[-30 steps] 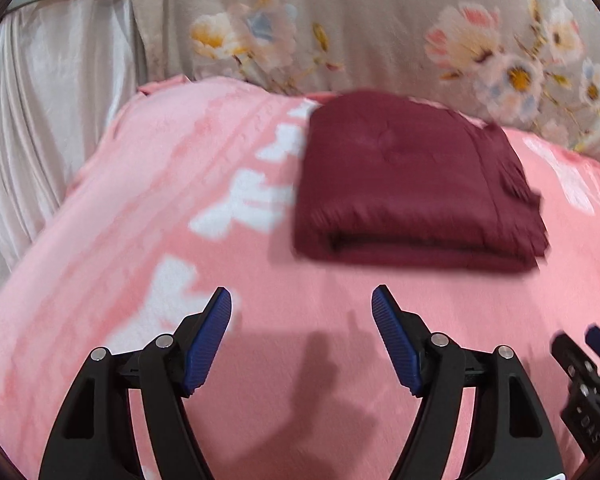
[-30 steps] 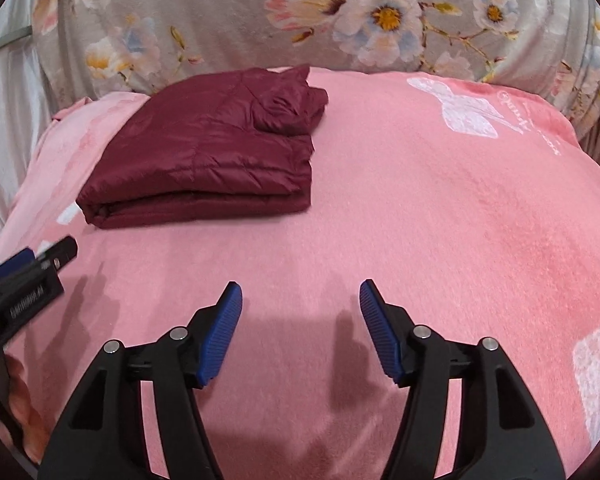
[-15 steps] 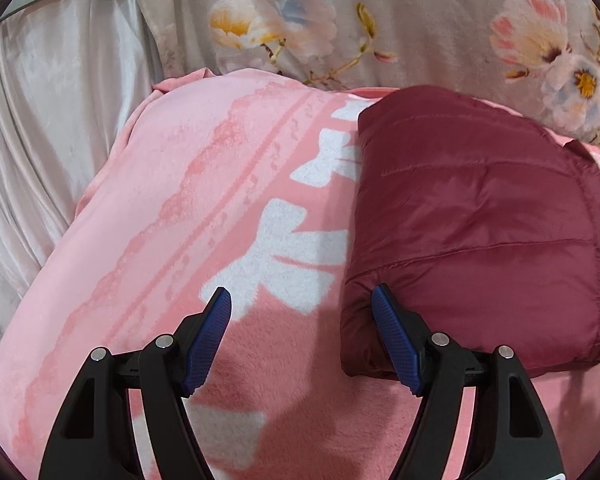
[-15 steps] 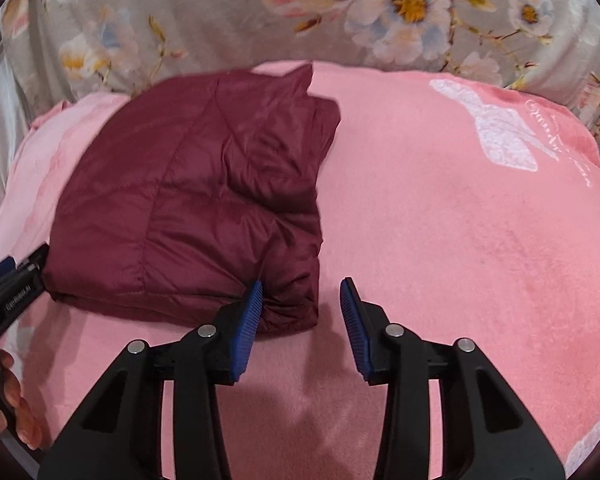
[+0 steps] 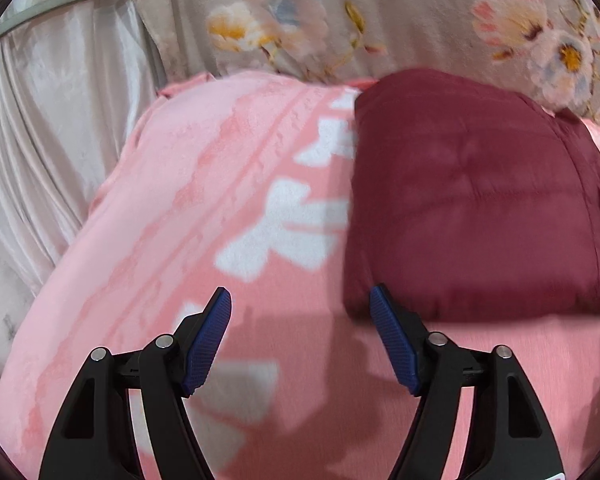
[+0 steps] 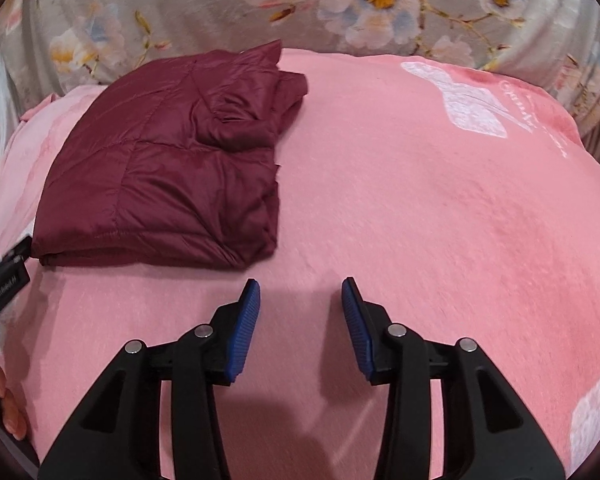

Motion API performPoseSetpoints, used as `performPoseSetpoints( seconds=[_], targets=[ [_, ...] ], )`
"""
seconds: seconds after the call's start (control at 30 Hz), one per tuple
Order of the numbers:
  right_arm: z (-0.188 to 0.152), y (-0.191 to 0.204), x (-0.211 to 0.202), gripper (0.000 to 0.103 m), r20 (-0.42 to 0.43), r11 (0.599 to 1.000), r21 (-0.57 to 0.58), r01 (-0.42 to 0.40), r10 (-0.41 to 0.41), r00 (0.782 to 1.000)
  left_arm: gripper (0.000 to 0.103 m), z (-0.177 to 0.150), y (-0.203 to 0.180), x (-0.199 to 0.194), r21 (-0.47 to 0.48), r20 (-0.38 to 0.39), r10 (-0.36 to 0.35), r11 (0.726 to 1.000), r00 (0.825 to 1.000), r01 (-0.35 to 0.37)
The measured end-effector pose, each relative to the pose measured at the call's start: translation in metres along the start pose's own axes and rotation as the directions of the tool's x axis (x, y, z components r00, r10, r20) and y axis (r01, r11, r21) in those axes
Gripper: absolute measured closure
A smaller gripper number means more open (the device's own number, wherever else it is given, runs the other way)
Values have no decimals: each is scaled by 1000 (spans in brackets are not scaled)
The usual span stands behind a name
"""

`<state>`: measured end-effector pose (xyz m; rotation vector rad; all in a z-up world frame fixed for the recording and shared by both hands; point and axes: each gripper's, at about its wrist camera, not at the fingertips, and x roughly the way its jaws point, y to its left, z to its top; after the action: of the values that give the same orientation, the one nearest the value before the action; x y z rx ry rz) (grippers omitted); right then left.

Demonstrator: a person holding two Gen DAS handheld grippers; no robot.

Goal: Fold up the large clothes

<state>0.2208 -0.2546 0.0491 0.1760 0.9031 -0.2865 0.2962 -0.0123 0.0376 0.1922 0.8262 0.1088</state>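
the quilted maroon puffer jacket (image 6: 160, 168) sits folded on the pink fleece blanket (image 6: 420, 220), looking done. left gripper (image 5: 300, 344) is closing on nothing beside its corner; right gripper (image 6: 300, 328) is released, empty.

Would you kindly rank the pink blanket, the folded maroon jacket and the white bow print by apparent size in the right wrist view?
1. pink blanket
2. folded maroon jacket
3. white bow print, smallest, though it lies farther from the camera.

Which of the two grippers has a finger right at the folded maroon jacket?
The left gripper, closing with nothing between its fingers: one finger overlaps the jacket corner. The right gripper sits apart over bare pink blanket.
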Motion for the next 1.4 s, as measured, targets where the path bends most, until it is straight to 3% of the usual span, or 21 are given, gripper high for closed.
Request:
performPoseSetpoints(
  seconds=[0.07, 0.3, 0.4, 0.53, 0.9, 1.4],
  targets=[
    [-6, -3, -7, 61, 6, 1000, 9, -8, 7, 1000, 37, -9, -1, 2, -4, -67, -54, 999, 996, 54],
    [-31, 2, -37, 41, 46, 1000, -28, 9, -7, 999, 35, -35, -5, -36, -17, -9, -104, 994, 995, 103],
    [-39, 6, -46, 34, 58, 998, -52, 20, -17, 998, 23, -48, -13, -56, 15, 29, -108, 994, 994, 107],
    [-50, 9, -57, 27, 69, 997, -67, 28, -23, 997, 21, -59, -18, -69, 26, 40, -109, 994, 993, 108],
    [-68, 19, -74, 17, 100, 994, -100, 47, -37, 994, 21, -72, -26, -81, 41, 50, -103, 994, 993, 101],
    [-68, 22, -69, 17, 77, 993, -102, 52, -44, 996, 21, -73, -30, -88, 53, 80, -85, 995, 993, 81]
  ],
)
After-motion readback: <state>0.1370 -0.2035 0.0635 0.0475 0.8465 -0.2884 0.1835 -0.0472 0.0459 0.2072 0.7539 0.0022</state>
